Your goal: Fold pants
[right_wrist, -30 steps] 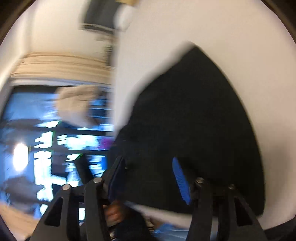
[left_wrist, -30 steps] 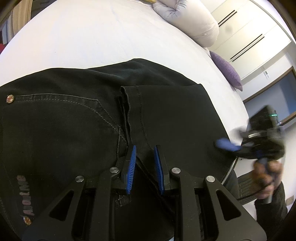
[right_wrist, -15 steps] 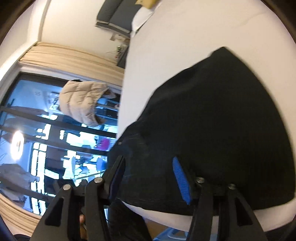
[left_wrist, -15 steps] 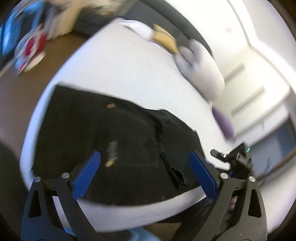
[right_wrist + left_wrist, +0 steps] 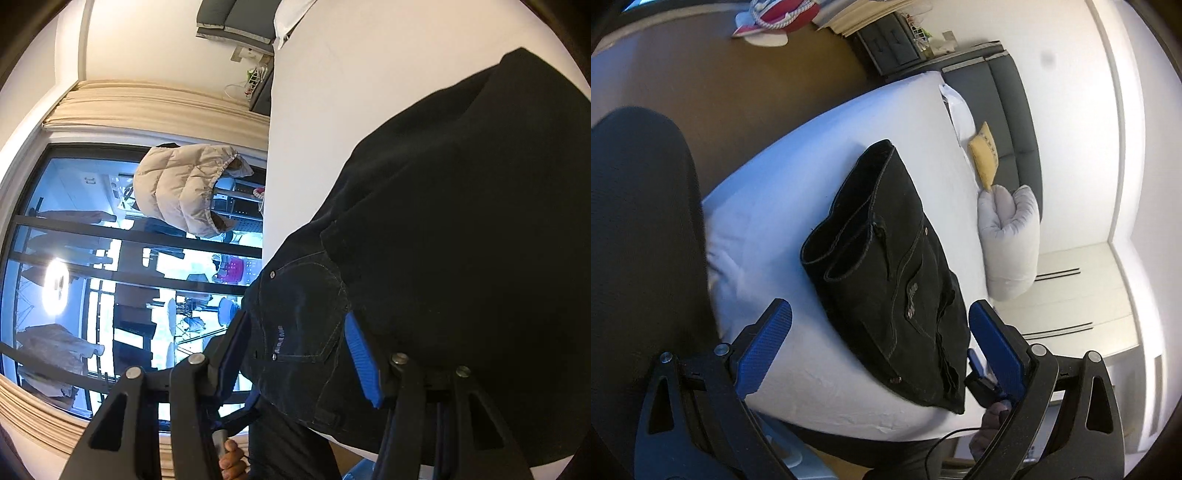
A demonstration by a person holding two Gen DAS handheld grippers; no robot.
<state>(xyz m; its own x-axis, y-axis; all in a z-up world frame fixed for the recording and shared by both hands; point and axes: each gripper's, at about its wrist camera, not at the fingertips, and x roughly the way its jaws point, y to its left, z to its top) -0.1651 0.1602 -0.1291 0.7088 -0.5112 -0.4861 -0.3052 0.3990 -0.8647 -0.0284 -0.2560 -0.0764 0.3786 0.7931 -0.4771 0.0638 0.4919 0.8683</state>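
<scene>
The folded black pants point(image 5: 894, 273) are seen on the bed point(image 5: 783, 206), long axis running away ahead of the wide-open, empty left tool point(image 5: 879, 347), while the right tool point(image 5: 295, 354), open and empty, is held nearer, just at their near edge.

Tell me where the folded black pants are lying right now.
In the left wrist view the pants lie folded on the white bed, near its foot edge, between the open left gripper fingers, short of the rolled duvet.

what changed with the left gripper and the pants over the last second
The left gripper let go of the pants: its jaws, nearly shut on the fabric a second ago, now stand wide open, pulled back. The pants stay folded on the bed; the right gripper stays open.
</scene>
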